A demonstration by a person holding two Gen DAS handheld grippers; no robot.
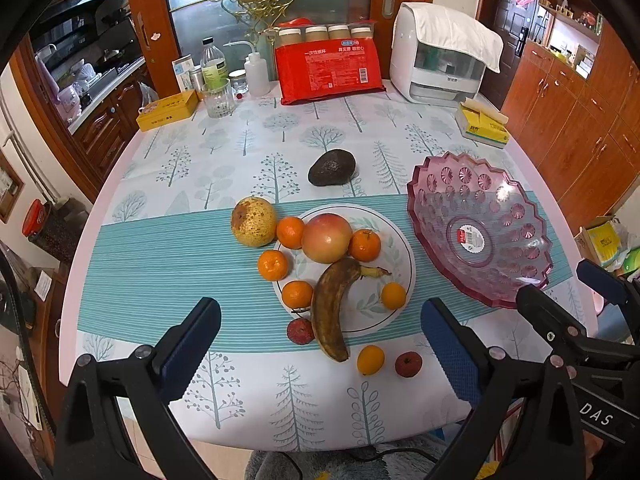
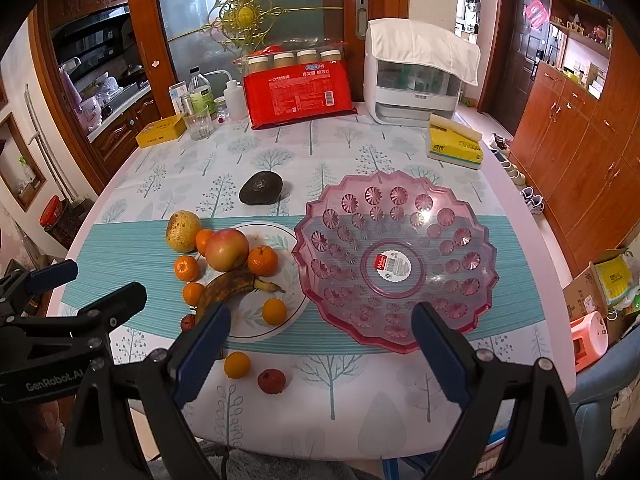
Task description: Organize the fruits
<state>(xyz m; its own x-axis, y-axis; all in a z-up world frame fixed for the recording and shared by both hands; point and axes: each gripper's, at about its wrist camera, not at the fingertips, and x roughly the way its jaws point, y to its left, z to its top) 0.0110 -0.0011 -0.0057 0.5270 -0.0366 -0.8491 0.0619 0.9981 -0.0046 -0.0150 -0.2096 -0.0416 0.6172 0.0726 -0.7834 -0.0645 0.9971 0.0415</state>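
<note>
Dining table (image 1: 168, 264) under a tree-print oilcloth with a teal striped band; kitchen beyond on the left, wooden cabinets on the right. Clutter along the far edge: red packet of paper cups (image 1: 330, 74), white appliance (image 1: 436, 64), yellow tissue pack (image 1: 482, 126).

Grippers: left gripper (image 1: 320, 344) jaws wide apart, empty, held above the near table edge and facing the plate. Right gripper (image 2: 320, 344) likewise apart and empty, facing the near rim of the bowl.

Containers:
- White leaf-pattern plate (image 1: 404, 256), centre: apple (image 1: 327, 238), several tangerines around it (image 1: 364, 245), browned banana (image 1: 330, 310) whose near end overhangs the rim onto the cloth.
- Pink scalloped plastic bowl (image 1: 480, 236), right of plate: empty, label still stuck in the base.

Loose on the cloth: avocado (image 1: 332, 167) far of the plate; blotched pear (image 1: 253, 227) touching the plate's left side; small red fruit (image 1: 300, 331) beside the banana; small orange (image 1: 371, 359) and a second red fruit (image 1: 408, 364) near the front edge.

Risks, as judged:
- Round fruit by the near edge may roll off if a finger nudges it on approach.
- Banana looks overripe; a hard pinch could split it.
- Fruits are packed close, so lifting one may knock its neighbours.
- Bowl looks light with shallow flared sides; fruit dropped in could bounce out or shove the bowl.
</note>
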